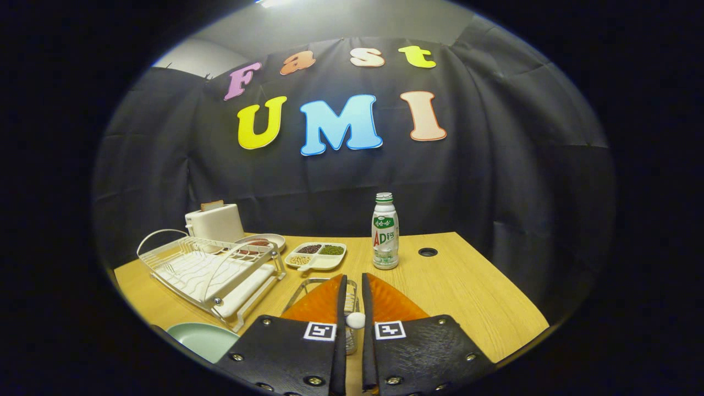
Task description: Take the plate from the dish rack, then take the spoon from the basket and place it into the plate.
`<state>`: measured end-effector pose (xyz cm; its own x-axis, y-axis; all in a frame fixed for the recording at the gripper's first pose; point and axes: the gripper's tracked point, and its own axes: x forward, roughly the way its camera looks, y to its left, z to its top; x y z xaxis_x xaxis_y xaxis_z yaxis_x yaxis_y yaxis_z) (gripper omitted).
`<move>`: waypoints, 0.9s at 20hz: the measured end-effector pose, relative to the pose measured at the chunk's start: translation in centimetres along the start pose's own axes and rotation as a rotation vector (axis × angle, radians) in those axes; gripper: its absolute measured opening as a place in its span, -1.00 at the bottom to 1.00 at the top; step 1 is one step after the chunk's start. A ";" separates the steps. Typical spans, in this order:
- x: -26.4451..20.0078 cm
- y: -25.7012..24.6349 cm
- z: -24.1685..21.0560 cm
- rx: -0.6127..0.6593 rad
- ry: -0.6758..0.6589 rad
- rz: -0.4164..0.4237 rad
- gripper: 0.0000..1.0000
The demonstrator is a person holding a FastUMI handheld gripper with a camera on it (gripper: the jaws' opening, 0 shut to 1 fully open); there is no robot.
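Booth wall — dark cloth, far side, closing the scene behind the table.

Table [467, 297] — light wood, a round cable hole [427, 252] far right.

Rack [212, 269] — white wire, left of the gripper, lying slantwise; I see no plate left in it.

Toaster [215, 221] — white, far left, behind the rack, a slice standing up in it.

Plate [203, 339] — pale green, flat on the table, near left, just in front of the rack and beside the left finger. Judged already taken from the rack.

Gripper [352, 308] — fingers drawn close, a narrow slit between them, held above the basket. A small white rounded thing [356, 320] sits in the slit, most likely the spoon's end; its long axis cannot be made out. Whether both fingers press on it I cannot tell.

Basket [322, 291] — wire, directly under and just ahead of the fingers, mostly hidden by them.

Bottle [385, 231] — upright, beyond the fingers, slightly right.

Tray [318, 256] — white, divided, grains and beans in it, far centre; a small dish [264, 241] to its left.

Coming move, by judgement: carry leftward and near, to the plate — a short way, the rack's corner the thing to avoid.
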<state>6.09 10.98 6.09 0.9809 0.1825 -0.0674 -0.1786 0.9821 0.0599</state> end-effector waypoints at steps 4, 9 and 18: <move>-0.8 1.6 1.1 0.004 0.038 0.049 -0.78; -2.3 1.7 4.0 -0.033 0.024 -0.011 -0.96; -6.7 2.8 10.5 -0.047 0.032 -0.036 -0.96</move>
<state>-0.17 12.02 17.12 0.9840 0.1475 -0.1002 -0.1472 0.9891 0.0106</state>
